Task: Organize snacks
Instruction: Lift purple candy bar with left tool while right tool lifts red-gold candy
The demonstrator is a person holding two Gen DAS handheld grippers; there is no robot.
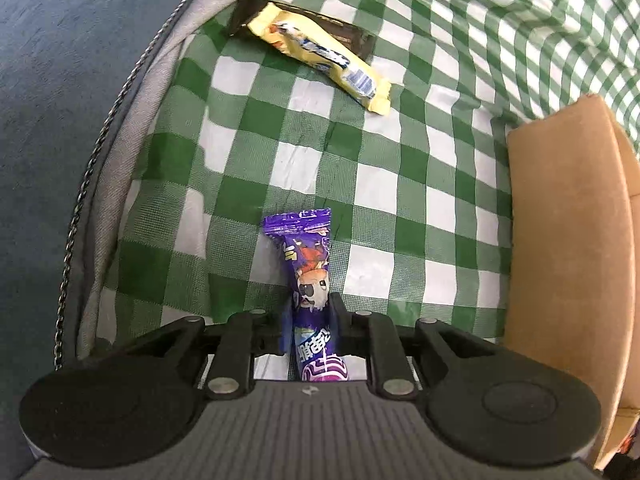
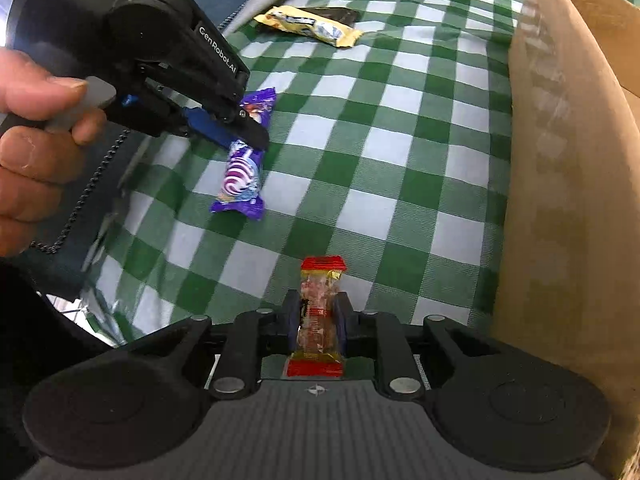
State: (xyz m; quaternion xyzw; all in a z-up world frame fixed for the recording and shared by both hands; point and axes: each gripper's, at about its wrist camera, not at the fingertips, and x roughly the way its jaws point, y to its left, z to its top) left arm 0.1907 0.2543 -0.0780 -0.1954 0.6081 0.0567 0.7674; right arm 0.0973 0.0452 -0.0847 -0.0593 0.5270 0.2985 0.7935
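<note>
Snacks [image 2: 310, 26] on checked cloth [image 2: 400, 140] beside cardboard box [image 2: 560, 200], contents hidden

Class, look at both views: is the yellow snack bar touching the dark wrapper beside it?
Touching. In the left wrist view the yellow snack bar lies across the dark wrapper, overlapping it with no cloth showing between; the right wrist view agrees.

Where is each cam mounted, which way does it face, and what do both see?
Left wrist: on the left gripper, facing steeply down its fingers at the purple candy it pinches over the checked cloth; no hand shows.
Right wrist: on the right gripper, facing down at the red candy it grips; a hand shows.
Shared: purple candy, yellow wrapper, cardboard box, cloth.
</note>
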